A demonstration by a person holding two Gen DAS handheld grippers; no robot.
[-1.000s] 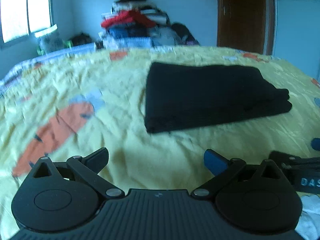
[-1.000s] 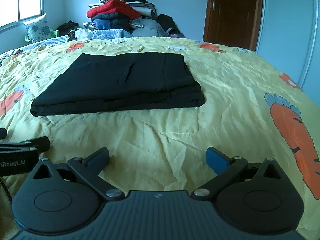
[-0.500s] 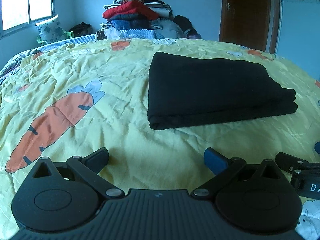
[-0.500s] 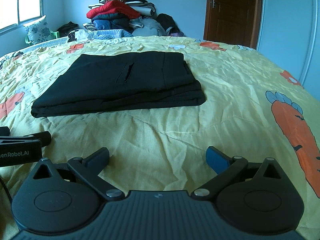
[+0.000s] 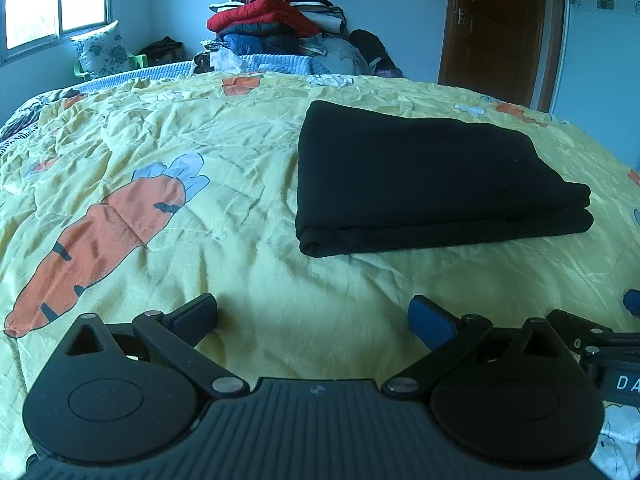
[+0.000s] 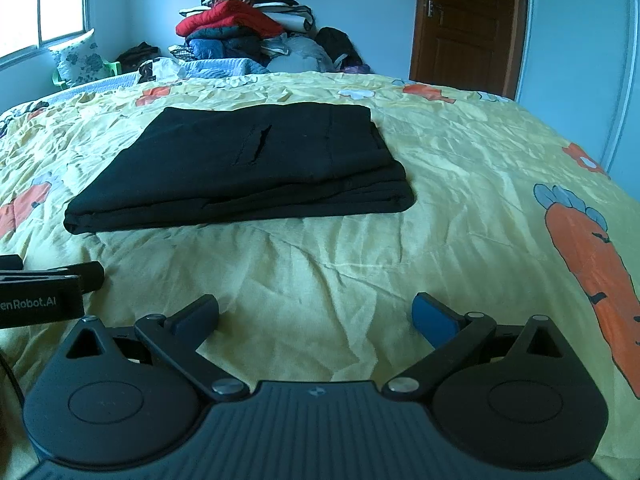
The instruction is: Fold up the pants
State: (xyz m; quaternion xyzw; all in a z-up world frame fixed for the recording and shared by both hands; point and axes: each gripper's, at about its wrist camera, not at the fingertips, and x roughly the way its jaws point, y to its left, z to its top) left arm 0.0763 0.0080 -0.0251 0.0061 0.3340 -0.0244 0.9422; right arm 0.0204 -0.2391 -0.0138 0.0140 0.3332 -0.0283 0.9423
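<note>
And here the one pair of black fabric pants (image 5: 424, 176) lies as a neat layered rectangle on the yellow carrot-print bed cover (image 5: 248, 216), a pocket slit showing on its top face in the right view (image 6: 256, 146). By the look of it the folding is done, or all but done: several stacked edges show along the near side, nothing trails loose, and at most a final squaring-up is left. The left gripper (image 5: 314, 316) hangs low over the cover, well short of the pants, jaws spread wide and holding nothing. The right gripper (image 6: 316, 314) does likewise, jaws spread, empty, the bundle ahead and to its left. Count: one pair of pants, two grippers, one heaped pile of clothes (image 6: 244, 20) at the far wall, one brown wooden door (image 6: 464, 20).
</note>
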